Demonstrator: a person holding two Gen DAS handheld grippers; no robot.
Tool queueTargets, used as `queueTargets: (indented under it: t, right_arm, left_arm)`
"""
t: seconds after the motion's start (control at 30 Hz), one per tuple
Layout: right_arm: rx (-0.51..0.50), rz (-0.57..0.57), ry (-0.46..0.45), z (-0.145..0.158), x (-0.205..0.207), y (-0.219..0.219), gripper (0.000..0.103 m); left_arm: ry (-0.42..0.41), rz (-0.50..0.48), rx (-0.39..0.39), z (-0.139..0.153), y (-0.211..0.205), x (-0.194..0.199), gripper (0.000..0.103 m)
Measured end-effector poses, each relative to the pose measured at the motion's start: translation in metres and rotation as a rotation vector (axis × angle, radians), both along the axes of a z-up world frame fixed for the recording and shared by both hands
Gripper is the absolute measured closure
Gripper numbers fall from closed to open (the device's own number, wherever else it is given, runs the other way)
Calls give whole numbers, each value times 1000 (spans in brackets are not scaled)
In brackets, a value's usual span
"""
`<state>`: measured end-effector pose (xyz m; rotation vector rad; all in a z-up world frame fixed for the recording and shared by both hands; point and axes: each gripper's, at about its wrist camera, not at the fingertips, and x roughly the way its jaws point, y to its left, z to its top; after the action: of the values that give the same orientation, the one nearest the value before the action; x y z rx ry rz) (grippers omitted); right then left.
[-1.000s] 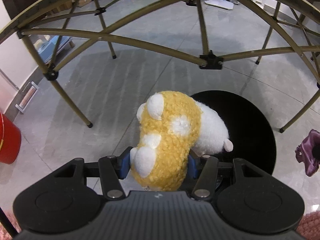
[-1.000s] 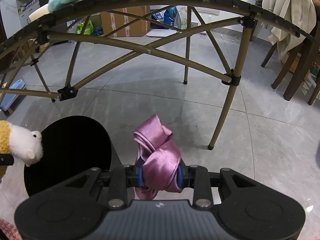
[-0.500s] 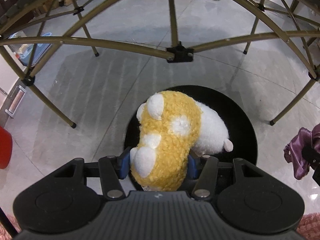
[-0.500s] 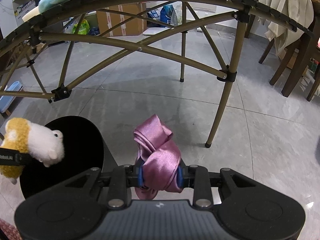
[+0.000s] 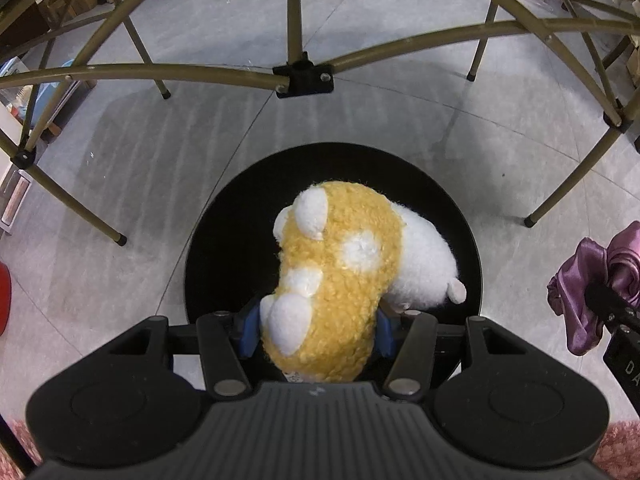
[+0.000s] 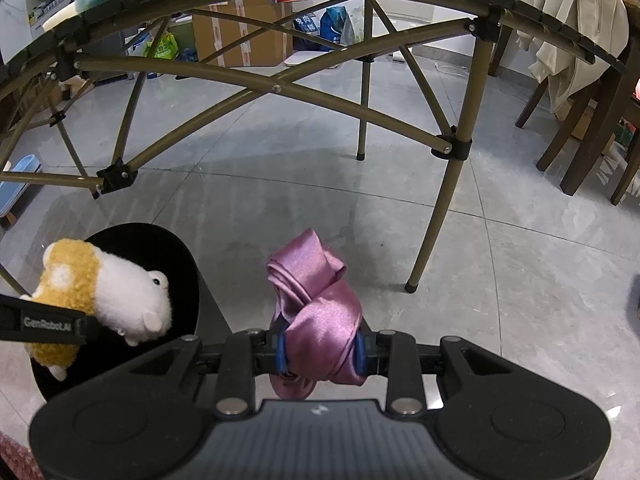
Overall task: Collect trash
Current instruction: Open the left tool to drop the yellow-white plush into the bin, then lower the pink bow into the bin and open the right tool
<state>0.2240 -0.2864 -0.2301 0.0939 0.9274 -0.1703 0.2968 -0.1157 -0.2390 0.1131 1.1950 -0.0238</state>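
My left gripper (image 5: 318, 334) is shut on a yellow and white plush toy (image 5: 340, 276), which hangs directly over the dark mouth of a round black bin (image 5: 224, 232) on the floor. From the right wrist view the plush toy (image 6: 108, 300) shows at the left, above the bin (image 6: 180, 264), with the left gripper's finger across it. My right gripper (image 6: 320, 354) is shut on a knotted purple satin cloth (image 6: 316, 304), held over the floor to the right of the bin. The same purple cloth (image 5: 592, 280) appears at the right edge of the left wrist view.
A folding table's olive metal frame (image 5: 304, 76) arches overhead, its legs (image 6: 436, 220) standing on the grey tiled floor. Wooden chairs (image 6: 580, 140) with a draped cloth stand at the right. Cardboard boxes (image 6: 240, 36) and bags line the far wall. A red container (image 5: 4, 300) sits at the left.
My left gripper has carried the plush toy sideways and slightly down until it hangs over the middle of the bin's mouth. The right gripper and purple cloth have stayed still.
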Motion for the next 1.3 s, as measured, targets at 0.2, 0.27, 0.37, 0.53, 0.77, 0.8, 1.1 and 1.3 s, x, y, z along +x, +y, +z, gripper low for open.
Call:
queueTargets:
  t: [0.2,0.27,0.37,0.53,0.77,0.8,1.1,1.3]
  right_arm:
    - [-13,7,7,-3,0,2,74]
    - [-15,9,10,-3,0,3,74]
    - [-16,10,14,-5,0,4,74]
    - [-19,13,17,-6,0,5,74]
    - [-21,17,18,-7,-1,6,73]
    - [-20,17,18,-7,-1,6,73]
    - [-22,18,18,-7,-2,6,73]
    - [-25,31,15,-4,-5,12,73]
  left_arm:
    - [23,-2,18,-8,-1,1,48]
    - [29,-5,19,-10,0,1,48]
    - [36,-11,13,-12,1,1,45]
    - [13,-25,4,-7,-1,-2,3]
    - [16,-13,15,-8,1,-2,0]
    - [18,-12,18,-9,2,-1,0]
    - [25,-14,31,-11,4,-1,0]
    - [22,-16,25,-8,9,-1,0]
